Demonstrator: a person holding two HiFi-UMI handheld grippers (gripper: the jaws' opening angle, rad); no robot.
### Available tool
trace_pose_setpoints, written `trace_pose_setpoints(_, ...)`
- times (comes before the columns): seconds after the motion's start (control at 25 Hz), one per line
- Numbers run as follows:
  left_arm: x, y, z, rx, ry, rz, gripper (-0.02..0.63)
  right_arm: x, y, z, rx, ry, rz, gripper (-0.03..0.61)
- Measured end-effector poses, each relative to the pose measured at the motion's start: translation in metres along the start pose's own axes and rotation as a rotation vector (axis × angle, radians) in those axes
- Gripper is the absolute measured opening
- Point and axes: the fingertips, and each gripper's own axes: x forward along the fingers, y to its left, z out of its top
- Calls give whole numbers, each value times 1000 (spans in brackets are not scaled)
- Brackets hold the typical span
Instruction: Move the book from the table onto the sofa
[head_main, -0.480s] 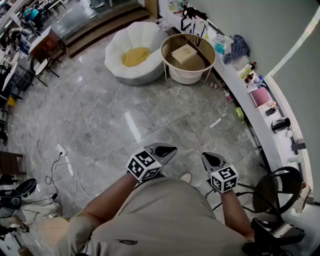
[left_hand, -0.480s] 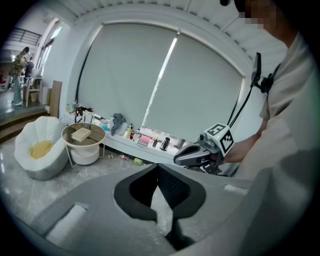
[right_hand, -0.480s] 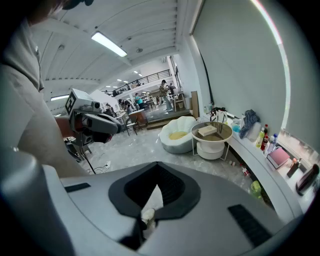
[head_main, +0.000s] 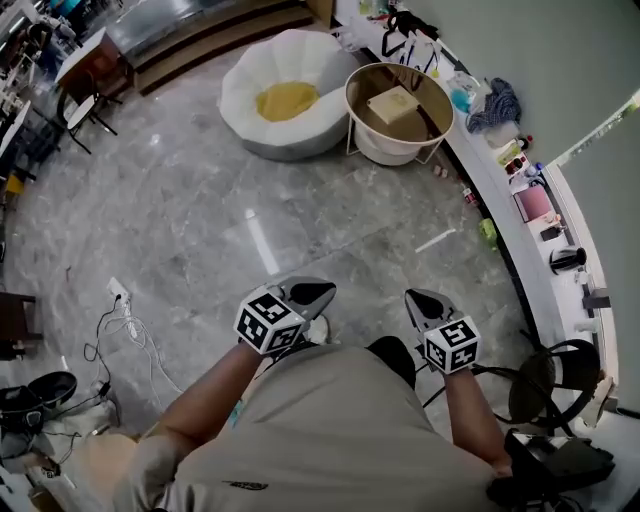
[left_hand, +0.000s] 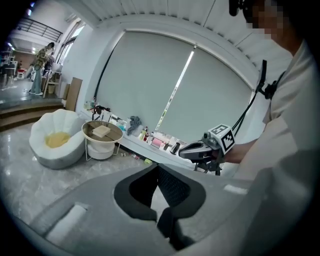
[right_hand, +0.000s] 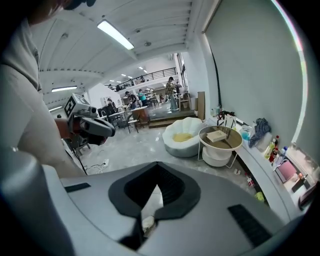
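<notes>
A tan book (head_main: 393, 103) lies on a round wire-legged table (head_main: 352, 95) far ahead across the floor. Left of the table stands a white shell-shaped sofa (head_main: 250, 85) with a yellow cushion. My left gripper (head_main: 324, 291) and right gripper (head_main: 413, 298) are held close to my body, both shut and empty, well short of the table. The left gripper view shows the book (left_hand: 101, 131), the sofa (left_hand: 37, 137) and the right gripper (left_hand: 186, 152). In the right gripper view I see the book (right_hand: 216, 135), the sofa (right_hand: 192, 127) and the left gripper (right_hand: 107, 132).
Grey marble floor (head_main: 200, 200) stretches between me and the table. A curved white ledge (head_main: 505, 215) with bottles and cloths runs along the right. A power strip with cables (head_main: 125, 320) lies at the left, and a black stool (head_main: 550, 385) stands at the right.
The table and sofa have slid a little to the right in the head view as I step. Both grippers stay shut in front of my body.
</notes>
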Motion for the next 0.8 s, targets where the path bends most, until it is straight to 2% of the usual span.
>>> trace_pose_setpoints(0.12, -12, 20, -7, -4, 11, -11, 8, 18, 5, 10, 14, -3, -18, 11)
trace_pose_setpoints(0.36, 5, 73, -5, -53, 39, 52, 8, 45, -10, 20, 41, 12, 2, 12)
trace_pose_setpoints(0.4, 14, 79, 1, -55, 40, 50, 8, 50, -20, 24, 47, 5, 5, 16)
trace_pose_setpoints(0.44, 24, 85, 8, -53, 42, 46, 9, 57, -30, 29, 58, -5, 11, 47)
trace_pose_setpoints(0.48, 34, 91, 16, -47, 46, 42, 17, 66, -42, 35, 70, -13, 20, 106)
trace_pose_setpoints(0.64, 76, 120, 53, -77, 59, 35, 88, 104, -94, 70, 71, -36, 59, 121)
trace_pose_setpoints(0.8, 119, 152, 103, -103, 62, 55, 97, 132, -155, 112, 80, -77, 89, 146)
